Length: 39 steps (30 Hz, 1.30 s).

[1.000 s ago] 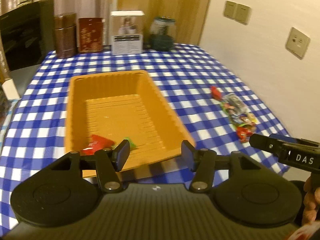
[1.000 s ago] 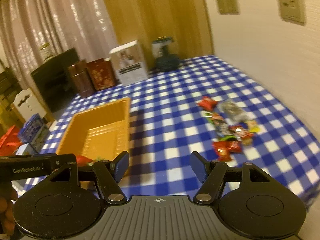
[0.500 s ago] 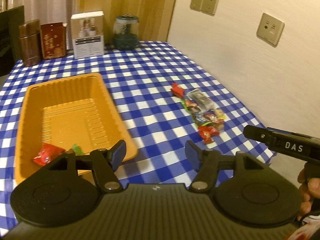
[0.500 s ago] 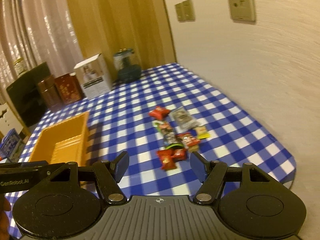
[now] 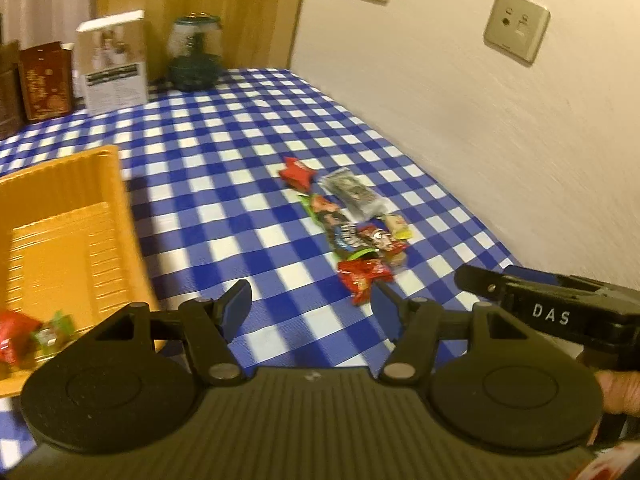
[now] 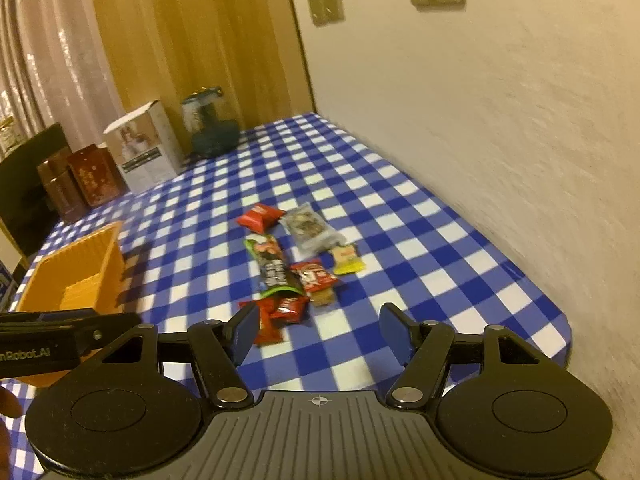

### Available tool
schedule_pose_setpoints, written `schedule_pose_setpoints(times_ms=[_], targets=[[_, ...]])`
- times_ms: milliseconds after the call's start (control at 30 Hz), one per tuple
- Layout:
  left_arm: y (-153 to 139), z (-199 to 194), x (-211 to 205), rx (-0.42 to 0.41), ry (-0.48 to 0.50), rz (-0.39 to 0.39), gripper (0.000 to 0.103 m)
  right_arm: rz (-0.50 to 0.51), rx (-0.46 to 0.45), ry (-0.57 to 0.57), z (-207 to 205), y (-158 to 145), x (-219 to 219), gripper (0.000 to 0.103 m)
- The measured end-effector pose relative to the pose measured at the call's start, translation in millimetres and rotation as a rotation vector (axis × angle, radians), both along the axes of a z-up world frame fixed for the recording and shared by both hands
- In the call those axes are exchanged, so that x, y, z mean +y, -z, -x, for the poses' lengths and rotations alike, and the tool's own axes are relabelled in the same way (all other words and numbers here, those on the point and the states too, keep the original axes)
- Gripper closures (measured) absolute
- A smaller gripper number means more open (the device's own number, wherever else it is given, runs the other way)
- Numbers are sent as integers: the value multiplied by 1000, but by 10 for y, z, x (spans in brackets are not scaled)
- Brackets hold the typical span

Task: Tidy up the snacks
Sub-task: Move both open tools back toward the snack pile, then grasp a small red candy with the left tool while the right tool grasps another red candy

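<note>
A: Any writing legible?
B: "DAS" on the right gripper (image 6: 316, 332), "nRobot.AI" on the left gripper (image 5: 310, 308), its start cut off. Snack labels are too blurred.
A: The fingers?
B: Both pairs spread wide, holding nothing.
A: The snacks?
B: A cluster of snack packets (image 6: 296, 264) lies on the checked worktop (image 6: 420, 240); two packets (image 5: 28, 334) sit in the orange tray (image 5: 64, 236), itself partly cut off.

Worktop (image 6: 404, 216), covered in blue-and-white check cloth. Left side: one orange tray (image 5: 60, 216). Near the right edge: loose cluster of snack packets (image 6: 296, 264), some touching or overlapping, red ones at both ends. Along the far edge, left to right: brown tin (image 6: 60, 188), dark red box (image 6: 96, 178), white carton (image 6: 142, 146), and what may be a dark green glass jar (image 6: 210, 124); view blurred.
</note>
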<state>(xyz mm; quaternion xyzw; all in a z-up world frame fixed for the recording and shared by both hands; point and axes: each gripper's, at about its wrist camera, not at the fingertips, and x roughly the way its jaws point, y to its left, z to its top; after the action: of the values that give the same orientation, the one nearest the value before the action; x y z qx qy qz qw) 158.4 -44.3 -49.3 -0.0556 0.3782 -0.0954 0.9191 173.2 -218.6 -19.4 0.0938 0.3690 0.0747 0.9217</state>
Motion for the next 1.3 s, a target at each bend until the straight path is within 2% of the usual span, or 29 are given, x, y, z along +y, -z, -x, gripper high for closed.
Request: schedule_pose_setpoints(times_ms=[133,300,567,667,800,933,1000,1100,1233,1300], targets=[[183,-197,-143,25,39,20,41,0,19,7,-80,92,-81,39],[396,-430,-295,58,75,40,47,2,33,18,-187,184,-174,44],[670,-689,-364,115,86,72,71,-2,58,23,-317,331,-244,45],[740,-753,-321,146,89,112,73,-1,66,19,-355,374,-233,45],[762,-793,-314,174,112,126,73,-4,72,3,-414,401,-181,45],[747,-837,-306,176,119,117,73,-2,72,-17,-459,409,-106,45],[760,-881,-302,179,122,114,78,-4,72,-23,-484,414,-70,45],[762,-916,-273,184,129,117,80,-8,76,-36,-526,423,-24,45],[721,-842,-209,175,120,66,80,-16,79,-61,-578,435,45,45],[698,-779,-156,166,107,30,80,-19,82,-82,-610,443,97,48]])
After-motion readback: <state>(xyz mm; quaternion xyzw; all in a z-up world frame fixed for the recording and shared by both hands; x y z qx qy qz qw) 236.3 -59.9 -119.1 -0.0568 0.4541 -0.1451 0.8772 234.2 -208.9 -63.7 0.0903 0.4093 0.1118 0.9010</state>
